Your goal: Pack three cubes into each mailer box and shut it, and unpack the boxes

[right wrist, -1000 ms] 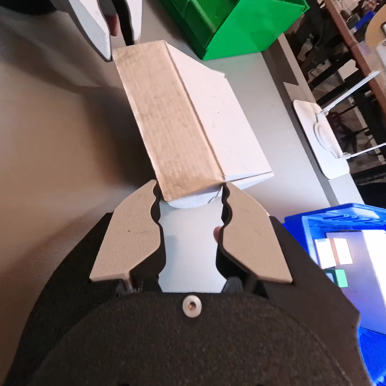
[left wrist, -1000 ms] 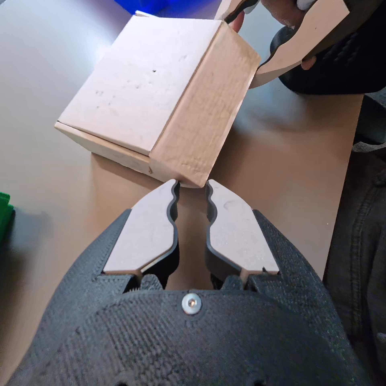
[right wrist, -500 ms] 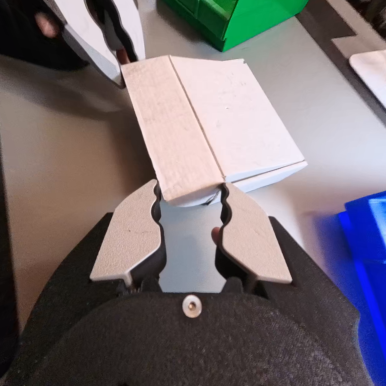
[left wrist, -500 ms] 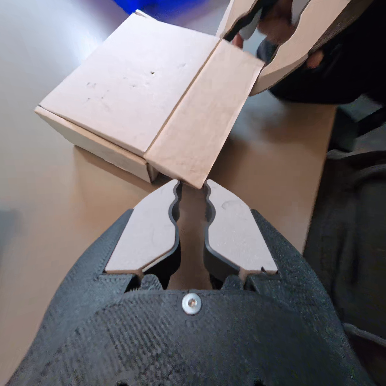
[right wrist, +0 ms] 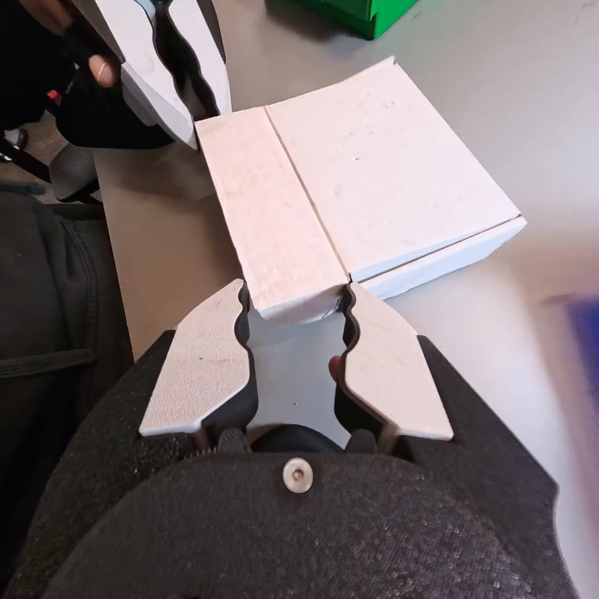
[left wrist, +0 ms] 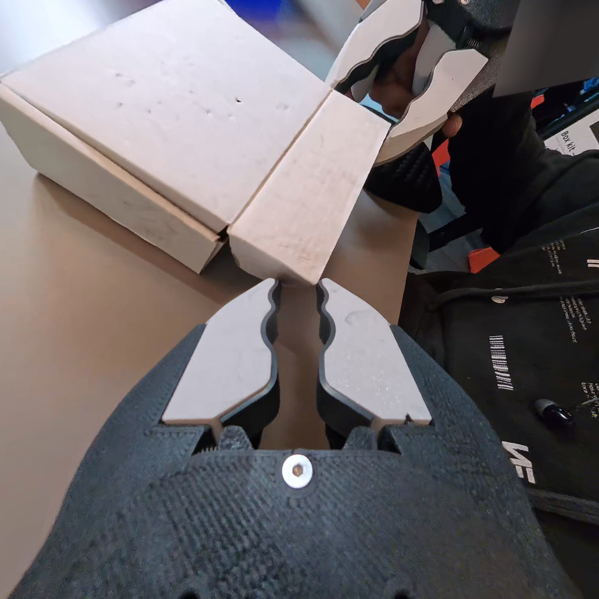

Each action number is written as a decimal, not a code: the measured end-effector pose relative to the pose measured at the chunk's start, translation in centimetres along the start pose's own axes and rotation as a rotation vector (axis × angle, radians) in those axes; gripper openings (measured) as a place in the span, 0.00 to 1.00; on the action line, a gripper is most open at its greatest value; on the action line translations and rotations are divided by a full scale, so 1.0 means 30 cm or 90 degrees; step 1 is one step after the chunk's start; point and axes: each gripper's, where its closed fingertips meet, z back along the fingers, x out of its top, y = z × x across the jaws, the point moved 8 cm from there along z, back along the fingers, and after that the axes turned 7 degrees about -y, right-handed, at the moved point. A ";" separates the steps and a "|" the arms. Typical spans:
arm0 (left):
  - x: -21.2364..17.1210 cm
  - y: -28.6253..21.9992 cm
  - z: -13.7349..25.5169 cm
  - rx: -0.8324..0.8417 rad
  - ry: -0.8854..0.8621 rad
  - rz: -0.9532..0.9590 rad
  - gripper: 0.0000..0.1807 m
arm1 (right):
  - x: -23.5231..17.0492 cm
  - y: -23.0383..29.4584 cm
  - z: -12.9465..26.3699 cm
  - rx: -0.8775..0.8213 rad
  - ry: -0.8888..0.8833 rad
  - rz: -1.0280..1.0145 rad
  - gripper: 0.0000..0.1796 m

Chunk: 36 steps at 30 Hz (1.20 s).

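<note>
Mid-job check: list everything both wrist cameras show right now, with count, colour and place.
mailer box: one, white cardboard, on the table between the grippers, lid down, front flap sticking out toward the table edge, untucked.
green bin: one, at the far edge of the right wrist view.
blue shape: one, blurred, right of the box; cannot tell what.
table: one, plain grey-tan.
person: dark clothing beside the table, fingertip on the left gripper's handle.
left gripper: grey fingers, slightly apart, tips at one end of the flap.
right gripper: grey fingers, wider apart, tips at the flap's other end.
</note>
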 end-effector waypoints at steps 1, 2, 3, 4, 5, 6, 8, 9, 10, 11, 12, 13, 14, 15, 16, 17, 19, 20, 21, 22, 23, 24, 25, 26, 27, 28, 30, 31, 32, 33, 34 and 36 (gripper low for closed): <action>0.000 -0.001 0.005 0.005 -0.005 -0.006 0.11 | -0.001 0.001 0.002 -0.004 -0.002 0.001 0.31; -0.001 -0.002 0.011 0.013 -0.007 -0.014 0.10 | -0.003 0.001 0.003 -0.012 -0.004 0.008 0.31; -0.001 -0.002 0.017 0.021 -0.007 -0.023 0.11 | -0.005 0.000 0.005 -0.028 -0.006 0.021 0.31; -0.002 -0.004 0.023 0.028 -0.007 -0.032 0.11 | -0.007 0.000 0.007 -0.045 -0.007 0.034 0.31; -0.001 -0.006 0.030 0.036 -0.009 -0.043 0.13 | -0.006 0.004 0.011 -0.059 -0.014 0.050 0.31; 0.003 -0.008 0.039 0.048 -0.012 -0.058 0.14 | -0.005 0.009 0.015 -0.071 -0.021 0.064 0.31; 0.017 -0.013 0.058 0.088 -0.027 -0.119 0.18 | -0.001 0.018 0.022 -0.102 -0.028 0.095 0.31; 0.026 -0.015 0.067 0.112 -0.034 -0.157 0.22 | 0.001 0.023 0.023 -0.117 -0.034 0.118 0.31; 0.035 -0.019 0.073 0.138 -0.040 -0.202 0.25 | 0.001 0.028 0.023 -0.128 -0.037 0.141 0.31; 0.044 -0.023 0.076 0.163 -0.047 -0.254 0.29 | -0.001 0.033 0.019 -0.137 -0.038 0.168 0.33; 0.051 -0.029 0.075 0.187 -0.055 -0.312 0.33 | -0.002 0.039 0.015 -0.153 -0.040 0.204 0.34; 0.054 -0.036 0.071 0.208 -0.061 -0.373 0.36 | -0.004 0.048 0.011 -0.164 -0.046 0.250 0.36; 0.053 -0.043 0.062 0.225 -0.063 -0.429 0.39 | -0.009 0.061 0.005 -0.172 -0.047 0.296 0.37; 0.049 -0.047 0.049 0.236 -0.058 -0.475 0.40 | -0.015 0.072 -0.002 -0.188 -0.042 0.341 0.39; 0.040 -0.047 0.033 0.240 -0.050 -0.513 0.42 | -0.021 0.079 -0.009 -0.212 -0.034 0.389 0.41; 0.030 -0.044 0.015 0.243 -0.040 -0.545 0.43 | -0.030 0.084 -0.018 -0.235 -0.025 0.435 0.41; 0.008 -0.032 -0.020 0.265 -0.015 -0.621 0.44 | -0.049 0.089 -0.038 -0.269 -0.012 0.504 0.41; 0.000 -0.027 -0.036 0.284 -0.001 -0.667 0.44 | -0.060 0.086 -0.047 -0.289 -0.005 0.536 0.40; -0.007 -0.022 -0.051 0.306 0.013 -0.711 0.43 | -0.069 0.082 -0.055 -0.311 0.004 0.565 0.39; -0.013 -0.016 -0.063 0.326 0.028 -0.749 0.41 | -0.077 0.078 -0.061 -0.327 0.011 0.590 0.37; -0.017 -0.011 -0.073 0.339 0.040 -0.776 0.39 | -0.082 0.077 -0.065 -0.336 0.009 0.608 0.34; -0.020 -0.008 -0.081 0.344 0.045 -0.788 0.36 | -0.085 0.077 -0.067 -0.339 0.003 0.617 0.30; -0.021 -0.006 -0.086 0.350 0.044 -0.790 0.34 | -0.087 0.076 -0.068 -0.344 -0.003 0.623 0.28; -0.021 -0.006 -0.086 0.354 0.040 -0.795 0.30 | -0.091 0.073 -0.070 -0.347 0.003 0.628 0.28; -0.022 -0.008 -0.085 0.354 0.035 -0.799 0.30 | -0.097 0.069 -0.070 -0.347 0.010 0.632 0.27; -0.024 -0.009 -0.085 0.356 0.034 -0.801 0.29 | -0.100 0.067 -0.071 -0.348 0.008 0.635 0.27; -0.038 -0.008 -0.093 0.363 0.057 -0.812 0.29 | -0.110 0.068 -0.076 -0.332 0.020 0.630 0.27; -0.049 -0.004 -0.099 0.368 0.079 -0.819 0.29 | -0.118 0.070 -0.083 -0.321 0.033 0.628 0.27; -0.055 -0.005 -0.104 0.377 0.089 -0.828 0.29 | -0.125 0.071 -0.090 -0.313 0.045 0.630 0.28; -0.057 -0.009 -0.105 0.384 0.099 -0.833 0.29 | -0.125 0.071 -0.092 -0.318 0.047 0.637 0.27; -0.055 -0.014 -0.105 0.385 0.114 -0.824 0.29 | -0.123 0.071 -0.091 -0.314 0.051 0.634 0.27; -0.041 -0.027 -0.105 0.379 0.145 -0.787 0.29 | -0.110 0.070 -0.086 -0.290 0.053 0.592 0.27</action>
